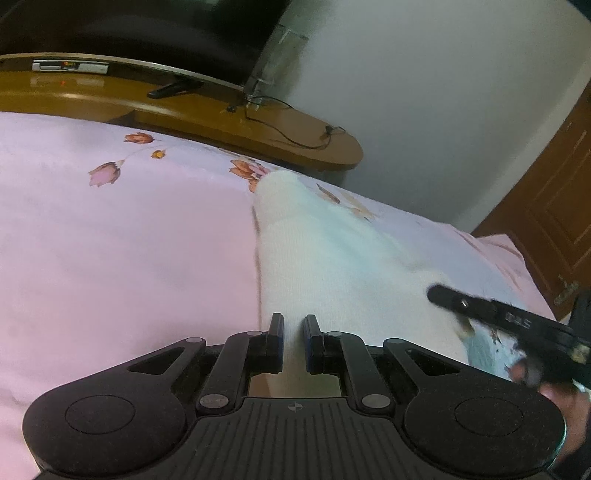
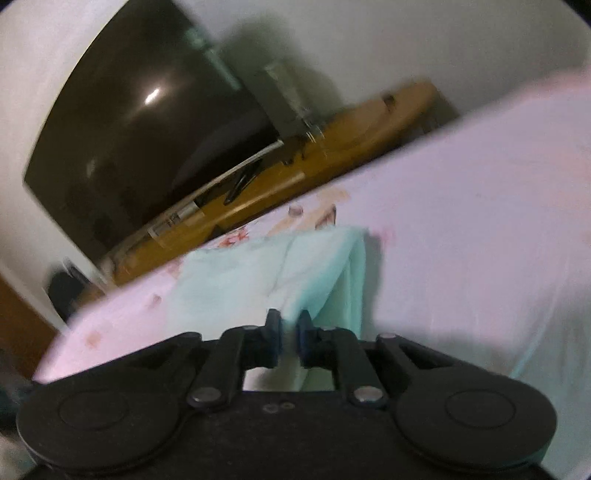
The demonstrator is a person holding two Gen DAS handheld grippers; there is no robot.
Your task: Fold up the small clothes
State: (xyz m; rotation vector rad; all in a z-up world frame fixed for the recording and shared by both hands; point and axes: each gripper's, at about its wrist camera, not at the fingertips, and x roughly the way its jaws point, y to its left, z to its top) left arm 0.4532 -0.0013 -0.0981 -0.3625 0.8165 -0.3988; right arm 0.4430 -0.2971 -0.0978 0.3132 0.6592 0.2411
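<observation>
A small pale mint-white garment (image 1: 332, 251) lies on the pink floral bedsheet (image 1: 110, 240). My left gripper (image 1: 293, 325) is shut on its near edge, with the cloth running between the fingers. My right gripper (image 2: 290, 325) is shut on another edge of the same garment (image 2: 258, 269), which hangs in folds and is lifted off the sheet (image 2: 461, 221). The right gripper also shows at the right of the left wrist view (image 1: 443, 295), over the garment's right corner.
A wooden TV bench (image 1: 221, 118) with a dark television (image 1: 147, 33), a remote and cables stands beyond the bed. A wooden door (image 1: 554, 221) is at the right. The bed's far edge runs along the bench.
</observation>
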